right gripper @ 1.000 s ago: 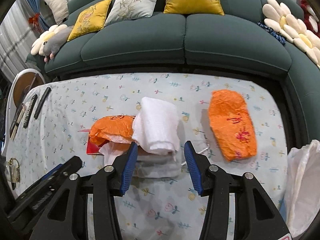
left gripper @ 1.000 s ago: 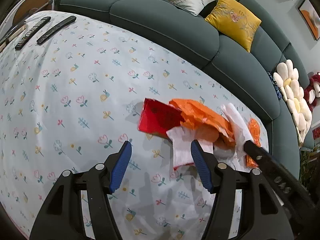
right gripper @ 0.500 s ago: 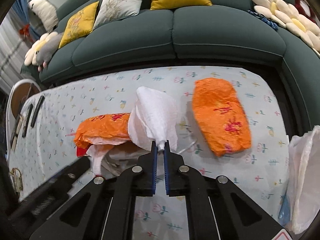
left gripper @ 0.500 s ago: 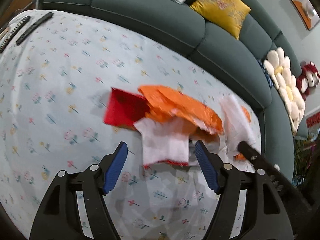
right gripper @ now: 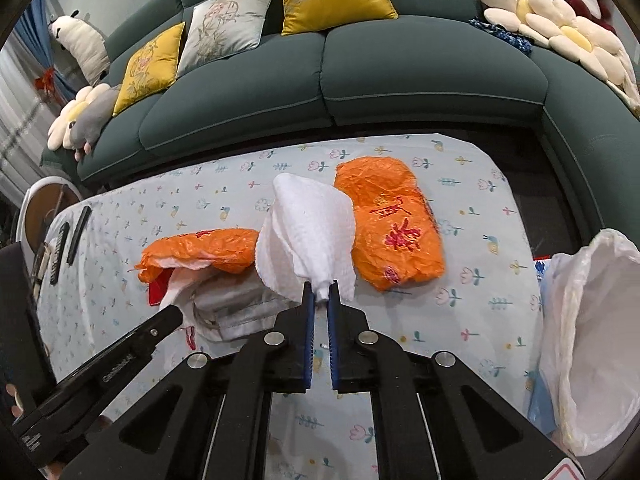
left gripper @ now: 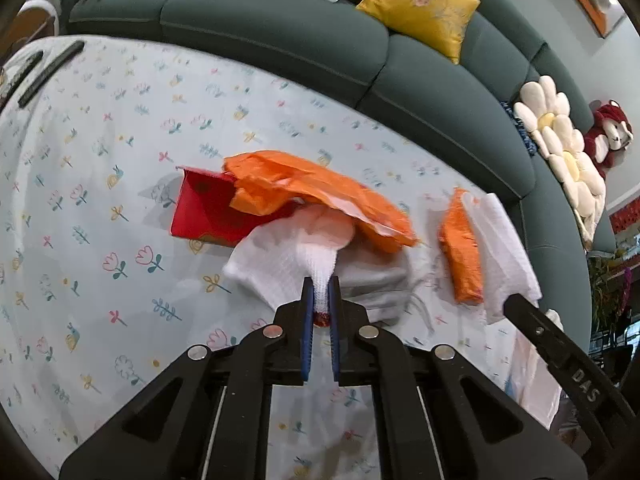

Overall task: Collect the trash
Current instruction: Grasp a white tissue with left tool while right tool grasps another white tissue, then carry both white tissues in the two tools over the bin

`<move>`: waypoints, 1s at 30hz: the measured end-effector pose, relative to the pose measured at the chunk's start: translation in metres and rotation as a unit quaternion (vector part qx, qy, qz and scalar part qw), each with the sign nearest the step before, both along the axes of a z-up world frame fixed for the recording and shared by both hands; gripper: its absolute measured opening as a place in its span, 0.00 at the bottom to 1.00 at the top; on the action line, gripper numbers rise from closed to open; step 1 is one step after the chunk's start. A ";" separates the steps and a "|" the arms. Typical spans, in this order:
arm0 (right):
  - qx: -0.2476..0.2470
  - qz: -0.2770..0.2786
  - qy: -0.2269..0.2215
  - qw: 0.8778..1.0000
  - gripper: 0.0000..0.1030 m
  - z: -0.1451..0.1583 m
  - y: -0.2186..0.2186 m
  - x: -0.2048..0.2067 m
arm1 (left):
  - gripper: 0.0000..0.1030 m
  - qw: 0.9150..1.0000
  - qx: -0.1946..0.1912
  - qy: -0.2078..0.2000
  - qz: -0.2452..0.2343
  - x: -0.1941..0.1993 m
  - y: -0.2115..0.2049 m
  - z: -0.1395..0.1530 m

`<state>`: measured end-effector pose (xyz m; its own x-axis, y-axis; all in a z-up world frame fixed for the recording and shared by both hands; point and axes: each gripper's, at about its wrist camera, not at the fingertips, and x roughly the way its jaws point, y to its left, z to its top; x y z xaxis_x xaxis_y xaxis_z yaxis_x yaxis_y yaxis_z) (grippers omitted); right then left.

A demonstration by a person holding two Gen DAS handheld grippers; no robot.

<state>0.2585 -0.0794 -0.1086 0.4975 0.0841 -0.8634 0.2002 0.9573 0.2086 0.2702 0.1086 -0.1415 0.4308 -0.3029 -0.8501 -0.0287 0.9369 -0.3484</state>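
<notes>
The left gripper [left gripper: 319, 300] is closing, and its blue pads already pinch a gathered corner of a white paper towel [left gripper: 288, 256] that lies just ahead of it on the counter [left gripper: 100, 184]. The towel's far part runs under a crumpled orange bag [left gripper: 320, 196], which overlaps a red packet [left gripper: 204, 208] to its left.

The right gripper [right gripper: 321, 298] is clamped on the bunched end of a second white paper towel [right gripper: 310, 236], which stands up from its jaws, clear of the cloth. Right of it a second orange bag [right gripper: 394, 224] lies flat on the counter. A grey-white wad [right gripper: 228, 308] sits near the left-hand pile.

At the near right edge a white trash bag [right gripper: 596, 340] stands open. Two dark remotes [left gripper: 48, 72] lie at the far left corner.

Counted: two towels, two orange bags, one red packet.
</notes>
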 end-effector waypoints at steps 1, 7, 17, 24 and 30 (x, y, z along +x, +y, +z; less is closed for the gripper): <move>0.001 -0.002 -0.004 1.000 0.06 0.004 -0.002 -0.003 | 0.06 1.000 0.000 -0.005 0.000 -0.003 -0.001 0.005; 0.007 -0.010 -0.031 0.999 0.06 0.031 -0.011 -0.018 | 0.06 0.999 -0.007 -0.039 -0.013 -0.022 -0.018 0.042; 0.004 -0.036 -0.078 0.996 0.06 0.077 -0.049 -0.063 | 0.06 0.993 -0.004 -0.095 -0.068 -0.056 -0.081 0.099; 0.001 -0.071 -0.101 0.992 0.06 0.097 -0.094 -0.100 | 0.06 0.985 -0.002 -0.124 -0.117 -0.083 -0.137 0.124; -0.002 -0.107 -0.109 0.988 0.06 0.101 -0.138 -0.130 | 0.06 0.977 0.002 -0.137 -0.161 -0.105 -0.188 0.133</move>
